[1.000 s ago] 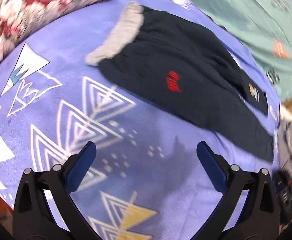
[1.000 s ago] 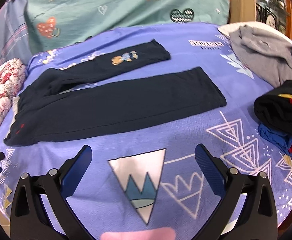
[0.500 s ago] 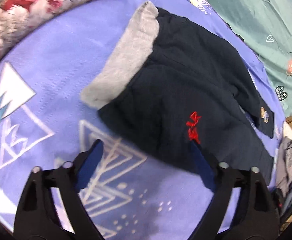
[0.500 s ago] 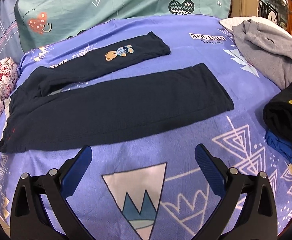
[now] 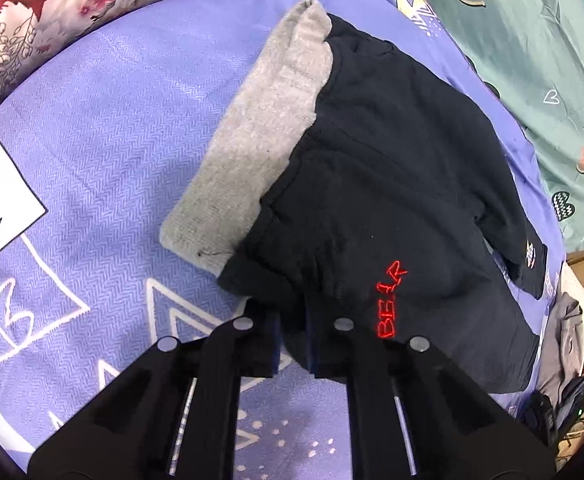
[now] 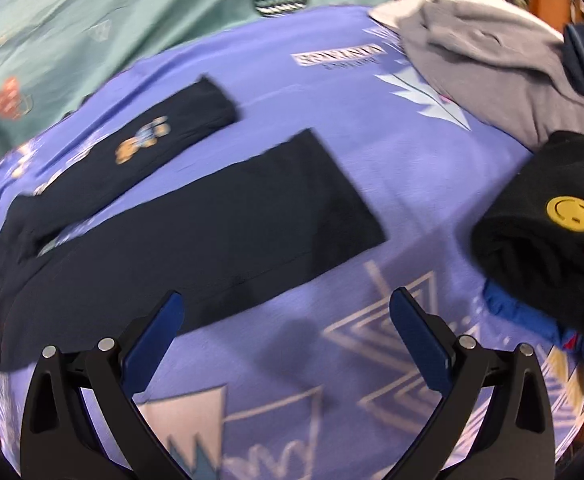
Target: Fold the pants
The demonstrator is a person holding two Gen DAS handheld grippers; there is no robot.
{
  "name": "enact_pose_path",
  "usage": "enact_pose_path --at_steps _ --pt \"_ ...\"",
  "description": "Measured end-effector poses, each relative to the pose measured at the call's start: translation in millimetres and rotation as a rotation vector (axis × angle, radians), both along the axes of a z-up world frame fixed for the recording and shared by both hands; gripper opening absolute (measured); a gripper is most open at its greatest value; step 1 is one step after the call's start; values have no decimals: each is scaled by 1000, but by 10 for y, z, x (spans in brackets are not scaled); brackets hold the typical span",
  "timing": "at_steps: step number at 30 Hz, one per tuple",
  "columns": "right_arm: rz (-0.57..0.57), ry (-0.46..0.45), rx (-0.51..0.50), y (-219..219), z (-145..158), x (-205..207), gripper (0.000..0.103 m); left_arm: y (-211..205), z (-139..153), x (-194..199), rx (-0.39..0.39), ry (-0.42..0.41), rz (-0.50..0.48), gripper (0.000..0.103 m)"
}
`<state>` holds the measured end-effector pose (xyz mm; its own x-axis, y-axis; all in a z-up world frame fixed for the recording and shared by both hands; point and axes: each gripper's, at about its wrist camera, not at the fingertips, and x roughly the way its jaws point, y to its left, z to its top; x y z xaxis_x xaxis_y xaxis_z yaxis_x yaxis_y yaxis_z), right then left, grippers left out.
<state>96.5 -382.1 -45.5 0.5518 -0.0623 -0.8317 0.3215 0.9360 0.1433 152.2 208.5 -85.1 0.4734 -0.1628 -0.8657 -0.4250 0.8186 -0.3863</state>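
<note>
Dark navy pants (image 5: 392, 184) with a grey waistband (image 5: 259, 136) and red lettering lie spread flat on a purple bedspread (image 5: 103, 128). My left gripper (image 5: 292, 316) is shut on the near hip edge of the pants, just below the waistband corner. In the right wrist view the pants (image 6: 195, 232) stretch from left to centre, both legs apart, the far one with a bear print (image 6: 141, 142). My right gripper (image 6: 283, 320) is open and empty, just short of the near leg's edge.
A floral pillow (image 5: 51, 4) lies beyond the waistband. A teal sheet (image 6: 111, 12) hangs at the back. At the right lie a grey garment (image 6: 480, 60), a folded black garment with a yellow smiley (image 6: 548, 224) and blue clothes (image 6: 528, 312) under it.
My left gripper moved forward to the pants' hip edge and closed on it. My right gripper moved closer to the near leg, staying open.
</note>
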Motion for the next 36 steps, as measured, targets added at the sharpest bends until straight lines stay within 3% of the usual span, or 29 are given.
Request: enact_pose_path --at_steps 8,11,13,15,17,19,22,29,32,36 --pt "-40 72 75 -455 -168 323 102 -122 -3 92 50 2 -22 9" --pt "-56 106 150 -505 -280 415 98 -117 -7 100 47 5 -20 9" --pt "-67 102 139 -494 -266 452 95 -115 -6 114 44 8 -19 9" --pt "-62 74 141 -482 -231 488 78 -123 5 120 46 10 -20 9" --pt "-70 46 156 -517 -207 518 43 -124 25 114 54 8 -23 8" --pt "-52 38 200 -554 -218 570 20 -133 74 112 70 -9 -23 8" --pt "-25 -5 260 -571 -132 601 14 -160 237 91 98 -67 -10 7" --pt "69 -191 300 -567 609 299 13 -125 790 -93 124 -192 -6 6" --pt "117 -205 304 -539 761 121 13 -59 957 -211 154 -215 7 6" --pt "142 -178 321 -550 703 -97 13 86 995 -394 170 -210 25 6"
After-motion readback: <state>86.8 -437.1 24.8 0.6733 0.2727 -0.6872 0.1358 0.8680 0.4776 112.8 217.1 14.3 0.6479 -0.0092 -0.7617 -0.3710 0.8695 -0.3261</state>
